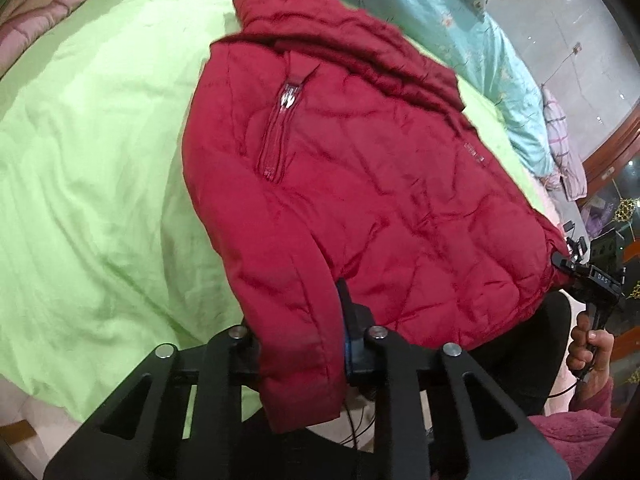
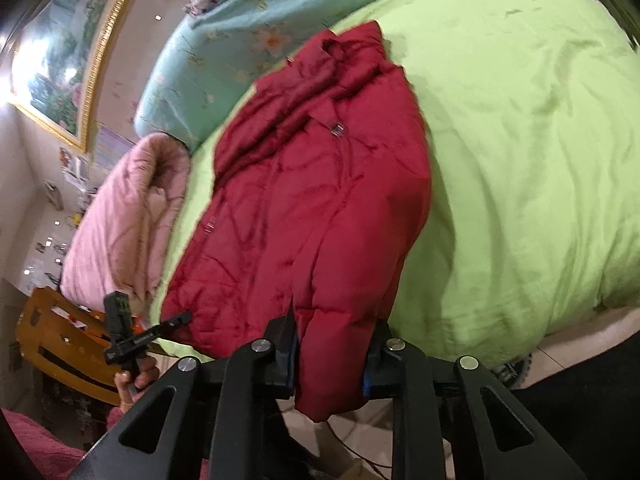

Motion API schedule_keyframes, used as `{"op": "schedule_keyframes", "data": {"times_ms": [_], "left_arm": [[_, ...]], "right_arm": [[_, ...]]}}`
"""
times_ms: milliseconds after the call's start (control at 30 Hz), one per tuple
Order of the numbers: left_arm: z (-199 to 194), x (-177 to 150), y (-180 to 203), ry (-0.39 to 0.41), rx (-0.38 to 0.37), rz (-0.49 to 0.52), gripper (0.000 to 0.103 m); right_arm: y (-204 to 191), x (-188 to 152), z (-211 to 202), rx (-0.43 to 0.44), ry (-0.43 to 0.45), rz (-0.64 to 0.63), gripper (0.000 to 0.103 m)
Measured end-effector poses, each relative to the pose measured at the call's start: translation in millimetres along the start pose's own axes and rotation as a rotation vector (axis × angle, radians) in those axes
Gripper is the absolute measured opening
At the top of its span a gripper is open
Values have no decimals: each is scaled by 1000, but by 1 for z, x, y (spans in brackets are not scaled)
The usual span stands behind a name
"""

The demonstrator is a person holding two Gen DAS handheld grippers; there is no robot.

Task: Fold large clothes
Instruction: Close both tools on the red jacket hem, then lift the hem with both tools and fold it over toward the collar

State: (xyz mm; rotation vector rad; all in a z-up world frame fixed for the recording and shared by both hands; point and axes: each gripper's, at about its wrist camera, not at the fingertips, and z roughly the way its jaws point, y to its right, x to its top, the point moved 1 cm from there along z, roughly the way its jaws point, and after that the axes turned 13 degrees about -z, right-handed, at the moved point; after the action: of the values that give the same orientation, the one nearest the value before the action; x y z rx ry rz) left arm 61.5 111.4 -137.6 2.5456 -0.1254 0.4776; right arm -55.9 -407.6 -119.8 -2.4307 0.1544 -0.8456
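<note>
left tongs [image 1: 304, 344] clamped on the hem of a red jacket [image 1: 360, 168]; right tongs [image 2: 332, 356] clamped on the hem's other corner. jacket spread on the green sheet [image 1: 92, 160] of a bed, near a pink quilt [image 2: 120, 220].

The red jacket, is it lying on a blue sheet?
No, the red jacket lies on a light green sheet; the blue flowered bedding sits beyond it.
</note>
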Motion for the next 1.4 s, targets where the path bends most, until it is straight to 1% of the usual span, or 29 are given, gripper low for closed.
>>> {"op": "schedule_keyframes", "data": {"times_ms": [233,333,467,567,733,867,933,1133,1233,1333,1400], "left_arm": [[-22,13,22,80,-43,20,18],[-34,22,31,128,-45,23,17],[-44,35,44,179,-29,17,17],[-50,46,54,223,-26,13,17],[-56,66,61,263,-54,-18,17],[-61,80,66,271,-91,-31,17],[-62,85,69,269,-117,-22,18],[-65,102,71,236,-200,-15,18],[-69,104,74,252,-210,6,18],[-70,106,72,254,-221,-2,18],[-72,108,71,259,-213,-11,18]], "right_arm": [[-17,21,-9,41,54,-30,21],[-24,32,-14,74,88,-46,20],[-31,49,-19,123,131,-74,20],[-30,63,-22,150,141,-66,20],[-29,81,-26,160,137,-87,20],[-29,94,-24,174,169,-67,20],[-31,98,-23,164,195,-62,20],[-45,108,-27,86,252,-39,20],[-49,113,-28,64,259,-33,20],[-50,121,-28,45,274,-29,20],[-49,128,-28,51,287,-25,20]]}}
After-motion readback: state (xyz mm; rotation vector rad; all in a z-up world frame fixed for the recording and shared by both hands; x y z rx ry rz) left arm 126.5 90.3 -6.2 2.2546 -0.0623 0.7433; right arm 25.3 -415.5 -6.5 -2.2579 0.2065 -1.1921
